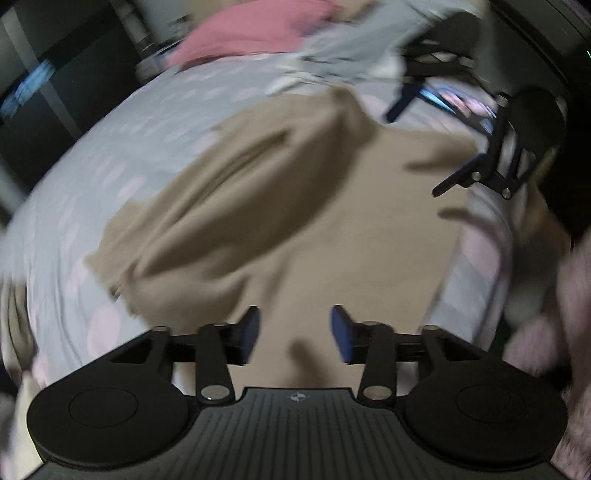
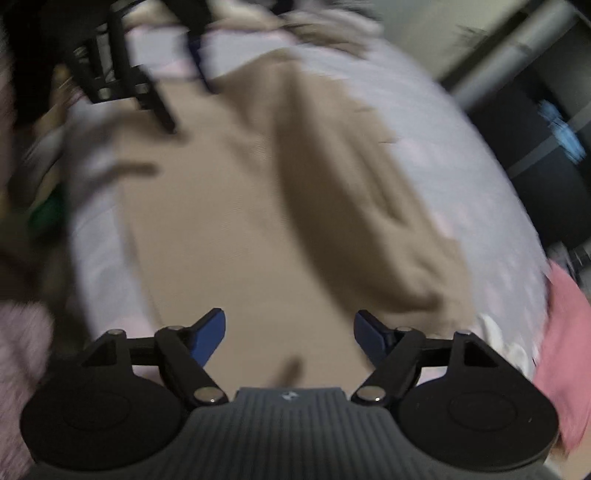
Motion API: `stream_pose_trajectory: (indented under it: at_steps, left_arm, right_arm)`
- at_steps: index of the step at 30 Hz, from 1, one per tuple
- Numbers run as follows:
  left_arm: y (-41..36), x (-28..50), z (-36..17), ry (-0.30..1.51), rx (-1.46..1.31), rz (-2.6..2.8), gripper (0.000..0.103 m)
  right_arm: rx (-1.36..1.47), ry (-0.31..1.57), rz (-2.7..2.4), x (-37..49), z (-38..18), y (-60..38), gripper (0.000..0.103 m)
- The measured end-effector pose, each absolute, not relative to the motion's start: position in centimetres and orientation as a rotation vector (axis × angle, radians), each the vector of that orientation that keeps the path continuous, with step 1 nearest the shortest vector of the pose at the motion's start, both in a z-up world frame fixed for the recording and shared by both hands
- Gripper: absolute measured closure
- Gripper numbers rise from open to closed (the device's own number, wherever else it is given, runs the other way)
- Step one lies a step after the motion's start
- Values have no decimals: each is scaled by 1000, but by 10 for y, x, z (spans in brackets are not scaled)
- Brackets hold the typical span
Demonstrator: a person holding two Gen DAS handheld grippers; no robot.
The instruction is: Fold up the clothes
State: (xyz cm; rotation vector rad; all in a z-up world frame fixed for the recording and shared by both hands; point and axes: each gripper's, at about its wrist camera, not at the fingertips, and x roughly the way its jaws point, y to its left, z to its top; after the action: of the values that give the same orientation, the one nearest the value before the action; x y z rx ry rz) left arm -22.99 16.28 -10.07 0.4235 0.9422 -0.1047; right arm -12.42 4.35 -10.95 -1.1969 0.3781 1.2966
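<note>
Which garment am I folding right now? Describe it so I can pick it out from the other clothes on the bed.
Start from the bed sheet, pale grey with faint pink dots. The tan garment lies spread across its middle, under both open grippers, with one side already folded over. The pink garment and the grey garment are bunched at the far edge.

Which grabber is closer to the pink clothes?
Hard to tell, probably right: the pink garment lies just beside the right gripper. From the left gripper it lies far across the bed.
</note>
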Motion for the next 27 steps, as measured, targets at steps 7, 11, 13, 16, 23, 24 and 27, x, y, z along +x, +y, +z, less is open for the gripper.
stream_pose_trajectory:
  at_steps: [7,11,13,16,23,24,27]
  left_arm:
    - [131,-243,-133,1022,619,-234,56]
    - [127,-251,-142,1017,676,-245,56]
    - [128,-253,-142,1016,687,-246,56]
    - [126,-258,-143,1017,712,-252,56]
    - [126,-264,-152,1059,829,-230,56]
    - [128,-263,-153,1068,837,-217,55]
    - [133,-261,-157,1097,862,-178,55]
  right_arm:
    - [-1317,276,1431,-148,-120,31,23]
    - [-1422,177,1473,-160,-129,19,25]
    - [-1472,119,1479,-167,-134,14,35]
    - [-1520,64,1454,-171,-137,11,51]
    - [-1679,51,1385,-165,-154,2,52]
    - [-1702,55,1370,-163,-157,1,51]
    - [-1731,68,1333,-158,-160,1,51]
